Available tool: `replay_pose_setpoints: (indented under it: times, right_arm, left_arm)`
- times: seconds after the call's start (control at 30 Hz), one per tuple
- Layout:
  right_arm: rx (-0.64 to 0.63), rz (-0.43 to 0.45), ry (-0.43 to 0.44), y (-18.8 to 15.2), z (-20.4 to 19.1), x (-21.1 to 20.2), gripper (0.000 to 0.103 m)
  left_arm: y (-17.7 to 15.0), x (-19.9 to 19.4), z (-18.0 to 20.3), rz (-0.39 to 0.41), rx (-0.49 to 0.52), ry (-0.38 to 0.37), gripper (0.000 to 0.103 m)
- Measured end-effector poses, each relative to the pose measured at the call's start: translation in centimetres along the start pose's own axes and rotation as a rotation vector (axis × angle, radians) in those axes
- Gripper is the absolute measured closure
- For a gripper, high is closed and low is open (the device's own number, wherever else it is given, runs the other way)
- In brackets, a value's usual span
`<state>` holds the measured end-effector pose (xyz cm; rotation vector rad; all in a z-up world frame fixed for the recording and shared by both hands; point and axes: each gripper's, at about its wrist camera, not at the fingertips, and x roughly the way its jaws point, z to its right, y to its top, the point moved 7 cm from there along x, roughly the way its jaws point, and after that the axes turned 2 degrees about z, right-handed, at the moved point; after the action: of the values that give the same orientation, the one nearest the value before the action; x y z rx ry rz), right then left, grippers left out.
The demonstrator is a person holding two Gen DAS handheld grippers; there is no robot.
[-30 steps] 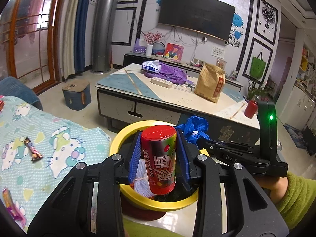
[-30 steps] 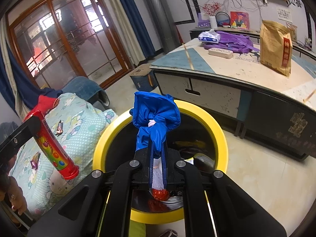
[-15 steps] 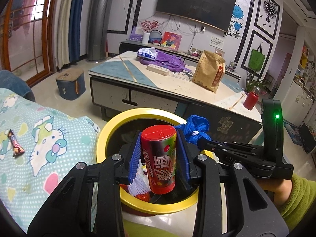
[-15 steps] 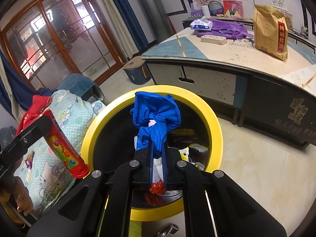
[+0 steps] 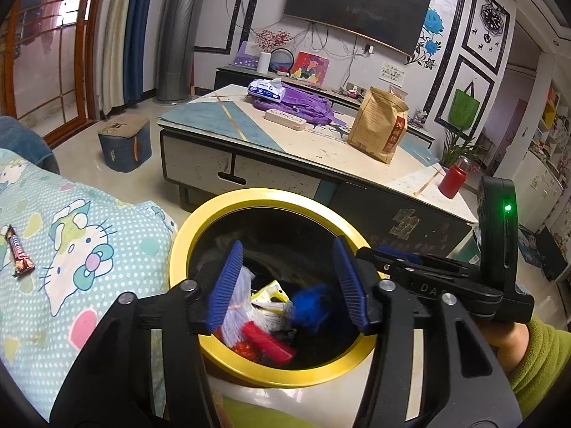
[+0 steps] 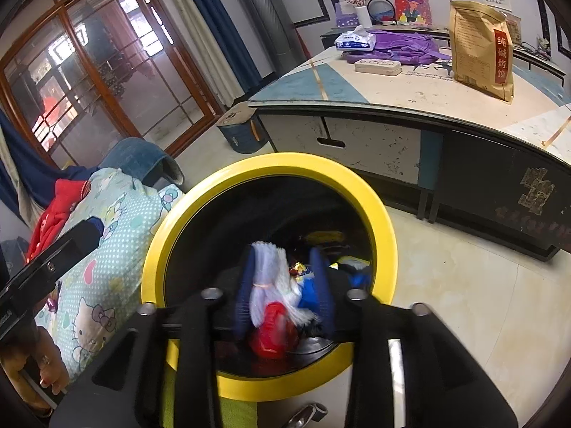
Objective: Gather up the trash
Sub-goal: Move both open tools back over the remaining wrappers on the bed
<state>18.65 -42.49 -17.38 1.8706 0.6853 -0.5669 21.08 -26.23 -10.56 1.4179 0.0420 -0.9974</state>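
Gaping, both grippers [image 5: 289, 285] [image 6: 283, 285] have just opened, empty.

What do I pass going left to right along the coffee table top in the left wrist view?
Tissue pack → white box lying in front of the purple bag → tall brown paper bag → red bottle at the right end of the table.

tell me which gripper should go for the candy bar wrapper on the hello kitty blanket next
Left, probably. Both grippers have just opened over the yellow-rimmed bin, nothing between the jaws. The candy bar wrapper lies on the blanket on the left gripper's side; the right gripper sits farther off.
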Motion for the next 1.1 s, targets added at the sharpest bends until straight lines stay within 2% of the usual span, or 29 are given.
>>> replay_pose_setpoints:
  times: [0.1, 0.17, 0.33, 0.67, 1.1]
  right_arm:
    - [0.008, 0.012, -0.007, 0.3, 0.2, -0.2, 0.054]
    - [0.010, 0.019, -0.012, 0.3, 0.4, -0.3, 0.052]
    - [0.004, 0.040, -0.015, 0.6, 0.2, -0.8, 0.047]
    - [-0.077, 0.117, -0.002, 1.9, -2.3, -2.6, 0.040]
    - [-0.221, 0.139, 0.096, 2.6, -9.1, -3.0, 0.036]
  left_arm:
    - [0.1, -0.2, -0.3, 0.006, -0.009, 0.010, 0.043]
    - [0.2, -0.4, -0.5, 0.008, -0.021, 0.016, 0.027]
    - [0.5, -1.1, -0.8, 0.021, -0.039, 0.028, 0.011]
    - [0.6, -2.8, -2.2, 0.046, -0.065, 0.093, 0.011]
    - [0.5, -7.4, -7.9, 0.092, -0.160, 0.252, 0.011]
